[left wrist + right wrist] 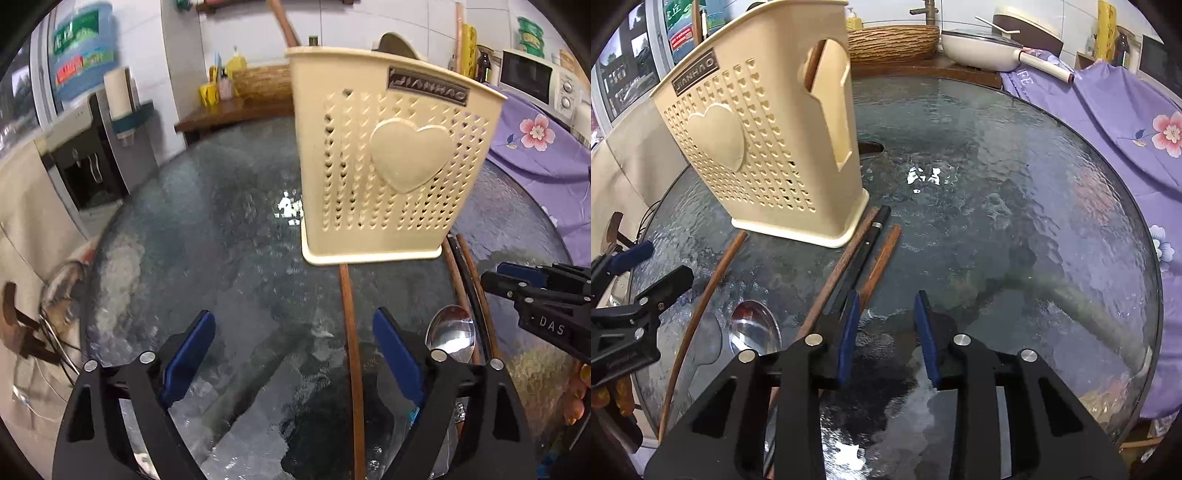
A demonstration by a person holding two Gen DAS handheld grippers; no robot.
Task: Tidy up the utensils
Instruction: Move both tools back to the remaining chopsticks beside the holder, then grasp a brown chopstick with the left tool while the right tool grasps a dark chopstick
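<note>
Black-framed and blue-padded, the left gripper [293, 354] hangs low over the glass table [207, 229] with its fingers spread wide and nothing between them. Just inside its right pad a single brown chopstick [352, 354] lies flat, running away from the camera until its far end meets the base of the holder. The cream plastic utensil holder [388, 155], perforated and bearing a raised heart, stands upright near the middle of the table; one chopstick already leans inside it. Right of the lone stick rests a steel spoon [450, 332], bowl upward, its handle hidden under the gripper frame. Beyond it three more sticks [860, 254], two brown and one black, lie side by side, their far tips beside the holder's corner.

The right gripper [886, 332] hovers above the near ends of this bundle, its fingers partly apart and gripping nothing; its left pad [847, 336] sits over the black stick.

Handling, as a judgement: the chopsticks look light, stiff and thin, and on wet-looking glass they would likely slide or roll, so a pinch across the shaft near mid-length, with pads brought right down to the surface, seems safest. The spoon appears smooth and slippery; its handle or neck offers a better hold than the curved bowl. The holder looks light and could tip if struck.
</note>
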